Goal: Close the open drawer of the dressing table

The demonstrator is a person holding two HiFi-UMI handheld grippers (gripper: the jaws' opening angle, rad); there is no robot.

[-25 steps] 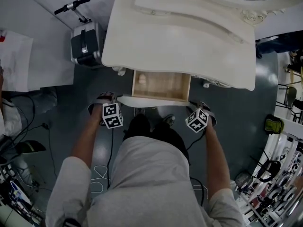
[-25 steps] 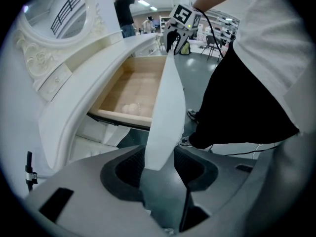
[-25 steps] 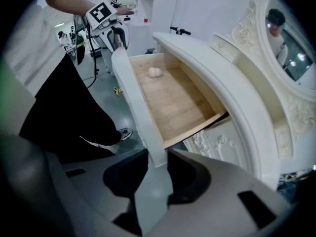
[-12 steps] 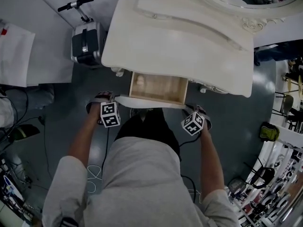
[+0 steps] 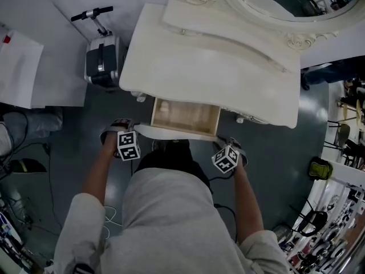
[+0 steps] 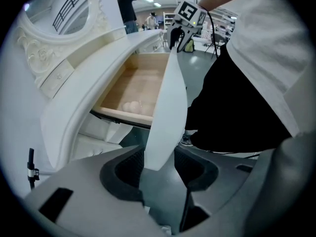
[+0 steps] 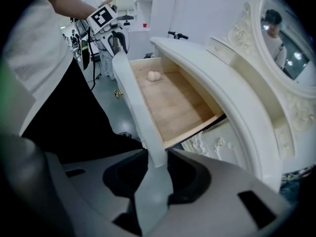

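Drawer (image 5: 185, 116) open, pale wood inside, white curved front; left gripper (image 6: 159, 166), right gripper (image 7: 156, 171) clamp its 2 ends.

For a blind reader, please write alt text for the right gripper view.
The right gripper clamps the near end of the white drawer front of an open drawer in a cream dressing table. A small pale round object lies inside, and the left gripper is at the front's far end.

Place is reading as a lab or test hall, not a home: bare grey floor (image 5: 68, 141) is spreading under the left gripper (image 5: 122, 131) and right gripper (image 5: 231, 144), cables (image 5: 111, 213) are trailing behind the left one, and equipment racks (image 5: 336, 227) are crowding the space beyond the right one.
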